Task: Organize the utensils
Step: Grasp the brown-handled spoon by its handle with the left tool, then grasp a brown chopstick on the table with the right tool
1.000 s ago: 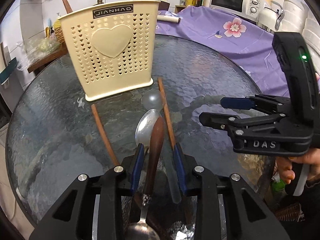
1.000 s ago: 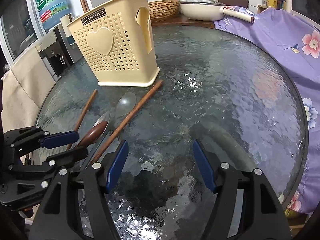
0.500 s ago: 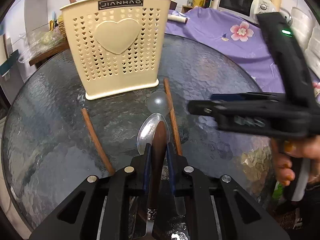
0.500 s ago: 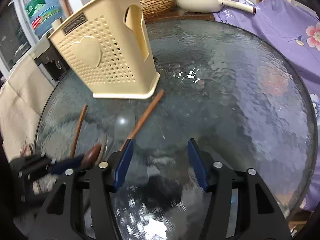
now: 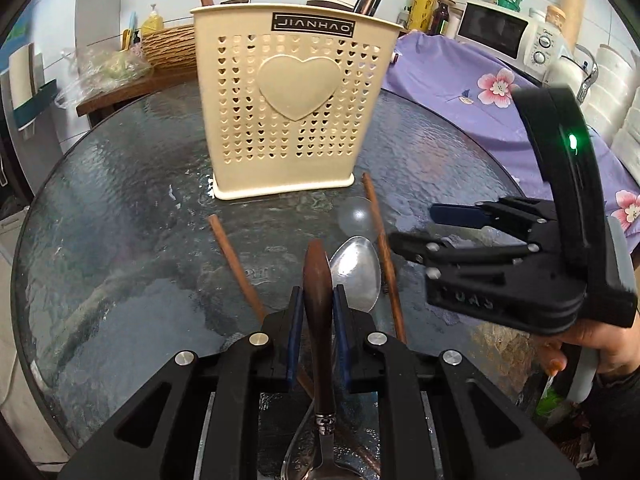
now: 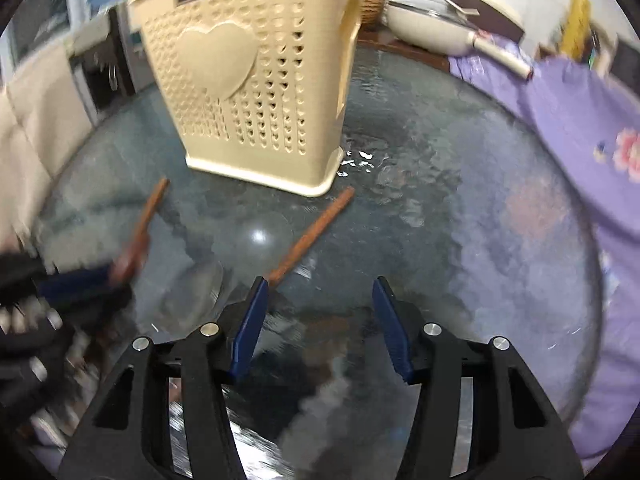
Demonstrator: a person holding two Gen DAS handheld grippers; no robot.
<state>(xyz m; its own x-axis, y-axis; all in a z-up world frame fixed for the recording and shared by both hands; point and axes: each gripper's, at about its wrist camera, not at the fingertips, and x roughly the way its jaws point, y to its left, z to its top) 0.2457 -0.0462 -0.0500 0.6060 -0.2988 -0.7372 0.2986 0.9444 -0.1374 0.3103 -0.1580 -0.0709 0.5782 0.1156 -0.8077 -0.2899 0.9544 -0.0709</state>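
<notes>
The left gripper [image 5: 316, 312] is pinching the wooden-handled utensil [image 5: 317, 280], likely for the perforated holder [image 5: 292, 120] ahead; the right gripper [image 6: 320, 320] is hovering spread and empty.

Two low wrist views, both facing the shared cream holder [image 5: 294, 108].

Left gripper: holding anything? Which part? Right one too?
The left gripper is shut on the wooden-handled utensil, clamped on its dark wooden handle. The right gripper is open and holds nothing.

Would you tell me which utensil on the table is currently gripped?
The dark wooden-handled utensil, clamped in the left gripper; both chopsticks and the steel spoon lie free.
</notes>
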